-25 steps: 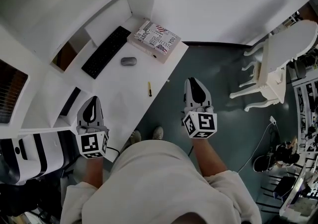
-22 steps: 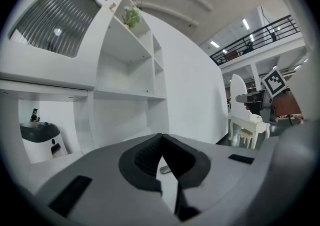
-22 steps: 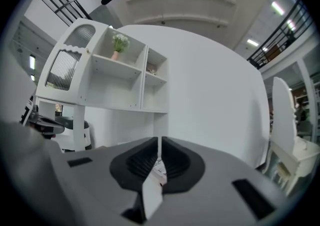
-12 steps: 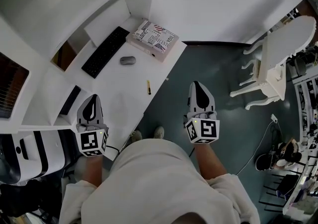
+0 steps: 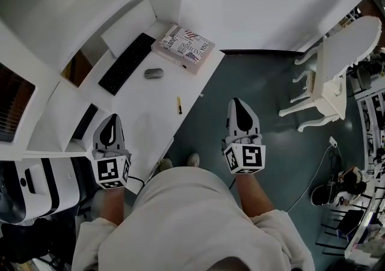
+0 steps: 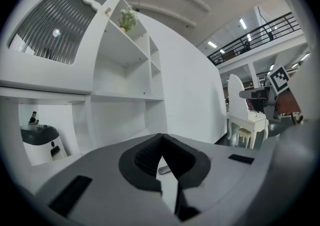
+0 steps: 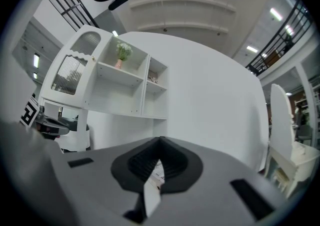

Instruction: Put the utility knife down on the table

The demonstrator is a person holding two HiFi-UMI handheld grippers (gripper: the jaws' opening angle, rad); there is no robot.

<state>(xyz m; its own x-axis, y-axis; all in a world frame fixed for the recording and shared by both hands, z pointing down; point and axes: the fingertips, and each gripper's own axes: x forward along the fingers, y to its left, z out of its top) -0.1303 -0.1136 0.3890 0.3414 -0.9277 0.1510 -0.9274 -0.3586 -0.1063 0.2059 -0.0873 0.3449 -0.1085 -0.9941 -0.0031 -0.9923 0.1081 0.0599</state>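
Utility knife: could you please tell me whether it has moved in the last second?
No. The utility knife keeps its spot near the edge of the desk, in the same place relative to the mouse.

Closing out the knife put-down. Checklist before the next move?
1. The utility knife lies on the table: ok.
2. The right gripper is shut, nothing between its jaws: ok.
3. The left gripper is shut, nothing between its jaws: ok.
4. The right gripper is apart from the utility knife, over the floor: ok.
5. Blade retracted: cannot tell, too small.
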